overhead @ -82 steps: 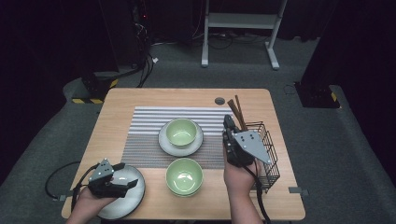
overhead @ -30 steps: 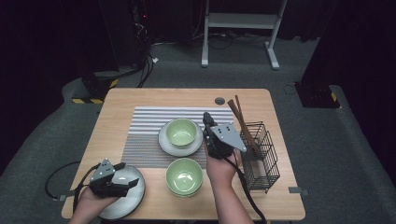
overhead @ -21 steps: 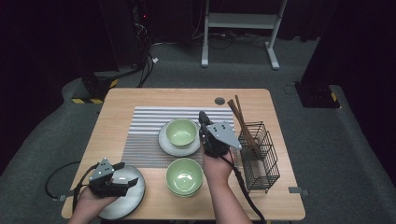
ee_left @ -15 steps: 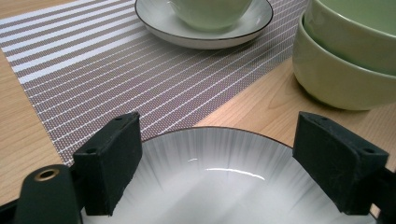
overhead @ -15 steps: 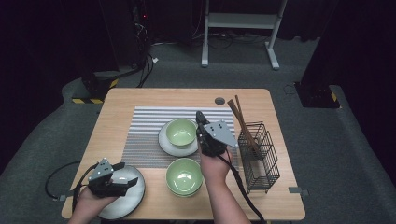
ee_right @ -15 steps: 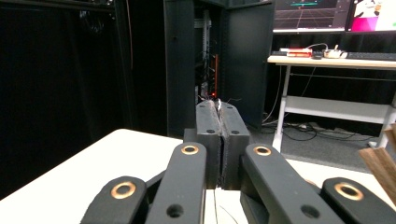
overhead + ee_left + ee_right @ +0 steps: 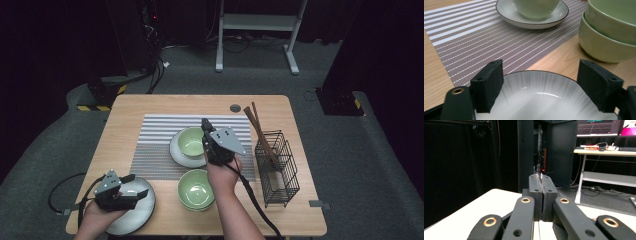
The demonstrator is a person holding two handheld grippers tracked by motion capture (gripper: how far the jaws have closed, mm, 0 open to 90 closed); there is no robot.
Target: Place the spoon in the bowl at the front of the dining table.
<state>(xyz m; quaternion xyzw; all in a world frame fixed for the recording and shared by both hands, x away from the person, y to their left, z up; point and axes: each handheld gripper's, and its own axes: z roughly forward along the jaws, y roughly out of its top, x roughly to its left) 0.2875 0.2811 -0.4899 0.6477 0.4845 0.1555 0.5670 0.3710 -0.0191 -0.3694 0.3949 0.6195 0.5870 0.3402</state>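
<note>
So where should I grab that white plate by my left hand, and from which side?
Take the white plate by its thin raised rim at the near edge, coming in low from the person's side. The left gripper already hangs open over that edge; one jaw probably needs to slip under the rim, since the plate lies flat on the table.

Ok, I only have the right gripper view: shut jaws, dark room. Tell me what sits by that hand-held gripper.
Observer: The right hand-held gripper is by the right rim of a green bowl standing on a white saucer on the striped mat.
Operator: Now give me the left one.
Observer: The left hand-held gripper is open, one jaw either side of a white plate.
Operator: Report what's to the right.
Observer: A wire basket holding chopsticks.
</note>
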